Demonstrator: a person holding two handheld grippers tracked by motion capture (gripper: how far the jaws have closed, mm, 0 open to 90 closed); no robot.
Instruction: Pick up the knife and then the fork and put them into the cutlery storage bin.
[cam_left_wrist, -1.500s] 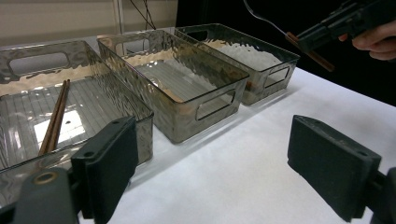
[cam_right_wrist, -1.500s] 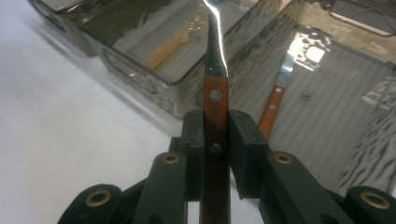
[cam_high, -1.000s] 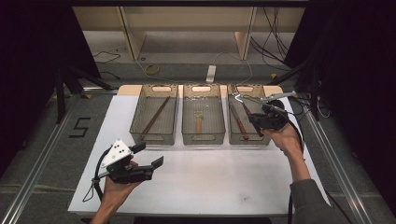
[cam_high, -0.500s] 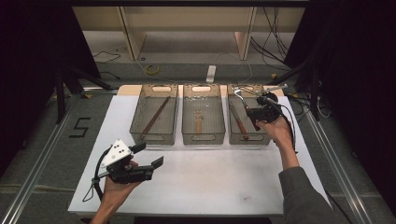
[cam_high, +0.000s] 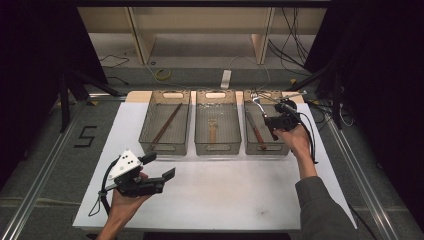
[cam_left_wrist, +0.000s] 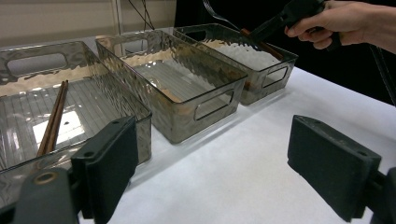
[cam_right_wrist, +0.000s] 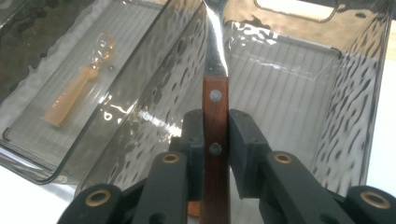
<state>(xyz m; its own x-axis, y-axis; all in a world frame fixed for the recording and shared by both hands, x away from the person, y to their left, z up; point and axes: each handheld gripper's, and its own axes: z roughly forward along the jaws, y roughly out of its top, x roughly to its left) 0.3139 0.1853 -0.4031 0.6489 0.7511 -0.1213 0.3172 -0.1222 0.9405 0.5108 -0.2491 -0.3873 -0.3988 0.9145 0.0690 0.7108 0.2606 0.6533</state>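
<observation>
Three clear bins stand in a row on the white table (cam_high: 225, 195). My right gripper (cam_high: 270, 121) is shut on the wooden handle of a metal fork (cam_high: 258, 103), holding it above the right bin (cam_high: 282, 147). In the right gripper view the fork handle (cam_right_wrist: 215, 116) stands upright between the pads, over the bin's wall. A brown-handled utensil (cam_high: 256, 133) lies in that bin. My left gripper (cam_high: 161, 166) hovers open and empty over the table's near left, its jaws wide apart in the left gripper view (cam_left_wrist: 222, 163).
The left bin (cam_high: 146, 131) holds brown chopsticks (cam_high: 165, 125). The middle bin (cam_high: 200, 145) holds a pale wooden utensil (cam_high: 213, 131). Cables and a shelf frame lie beyond the table's far edge. Bare white table spreads in front of the bins.
My right gripper has carried the fork farther away and a little left, from the bin's right rim to over the right bin. The left gripper has stayed put.
</observation>
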